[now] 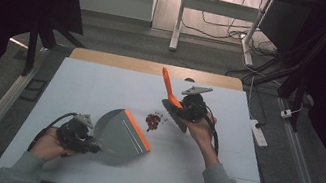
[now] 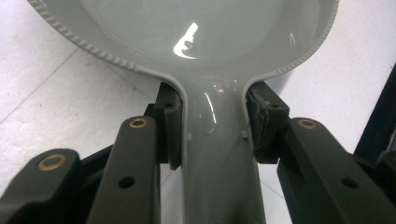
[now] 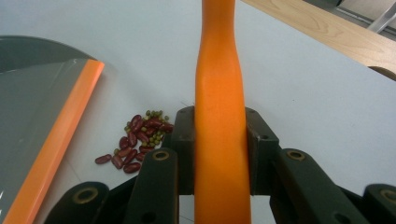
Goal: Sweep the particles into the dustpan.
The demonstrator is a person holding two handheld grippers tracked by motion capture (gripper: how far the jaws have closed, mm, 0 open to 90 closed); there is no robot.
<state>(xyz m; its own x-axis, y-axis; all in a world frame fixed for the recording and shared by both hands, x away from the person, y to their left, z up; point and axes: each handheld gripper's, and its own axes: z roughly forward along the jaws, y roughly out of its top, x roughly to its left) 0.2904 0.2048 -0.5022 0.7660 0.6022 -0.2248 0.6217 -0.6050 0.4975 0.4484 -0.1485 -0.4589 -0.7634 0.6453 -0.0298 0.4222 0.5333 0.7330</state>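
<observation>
While the left tongs point(image 1: 90, 147) are clamped on the handle of the grey plastic dustpan with an orange front lip point(image 1: 123, 133), that pan lies flat on the pale blue-white table point(image 1: 100, 90), its orange edge facing toward about 2 o'clock in the high view. In the left gripper view the dustpan's handle point(image 2: 217, 154) runs straight up between the two black pads point(image 2: 169, 126), which press on it from both sides, with the pan's bowl spreading out at 12 o'clock. The right tongs point(image 1: 182, 109) are clamped on the orange plastic handle of a small brush with a dark head point(image 1: 171, 90); the handle slants up toward 11 o'clock in the high view, and the dark bristle head sits low beside the tongs, near the table. In the right gripper view the orange handle point(image 3: 219, 116) stands between the pads. A small heap of dark red beans mixed with tiny green ones point(image 1: 152, 120) lies on the table between the dustpan's orange lip and the brush head, just beside both; in the right gripper view the heap point(image 3: 140, 137) lies at 9 o'clock from the tongs.
</observation>
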